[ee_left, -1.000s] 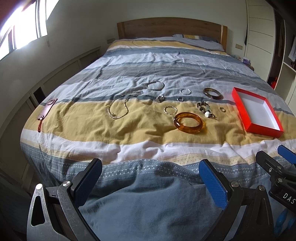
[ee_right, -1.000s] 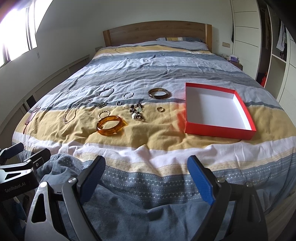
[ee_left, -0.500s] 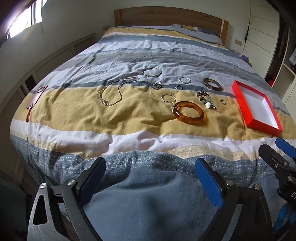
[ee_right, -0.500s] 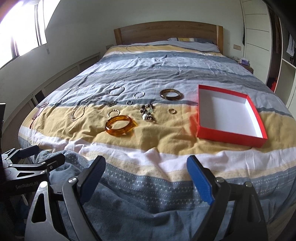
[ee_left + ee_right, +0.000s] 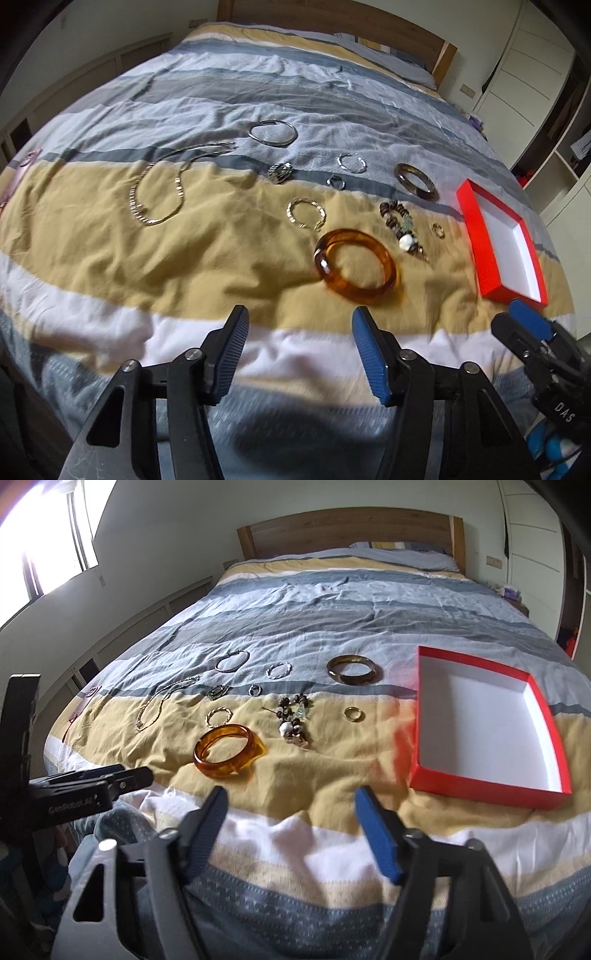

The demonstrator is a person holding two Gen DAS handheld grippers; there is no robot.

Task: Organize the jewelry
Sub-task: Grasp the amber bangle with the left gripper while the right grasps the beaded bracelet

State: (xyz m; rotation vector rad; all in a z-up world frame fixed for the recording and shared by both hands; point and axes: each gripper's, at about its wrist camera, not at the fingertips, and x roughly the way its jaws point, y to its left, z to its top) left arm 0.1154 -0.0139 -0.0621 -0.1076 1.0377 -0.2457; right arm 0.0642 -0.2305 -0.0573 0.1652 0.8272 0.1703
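Jaws of both grippers, left (image 5: 297,343) and right (image 5: 290,821), are closing on nothing. Bangle (image 5: 355,266) at one o'clock of the left may slip on the soft cover (image 5: 184,258).

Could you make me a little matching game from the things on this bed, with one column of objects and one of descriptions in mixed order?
Things:
1. red box
2. amber bangle
3. chain necklace
4. small gold ring

Descriptions:
A. lies between the beaded bracelet and the box
B. empty, white inside
C. thick, see-through orange, nearest the grippers
D. long and thin, furthest left of these four

Pairs: 1-B, 2-C, 3-D, 4-A
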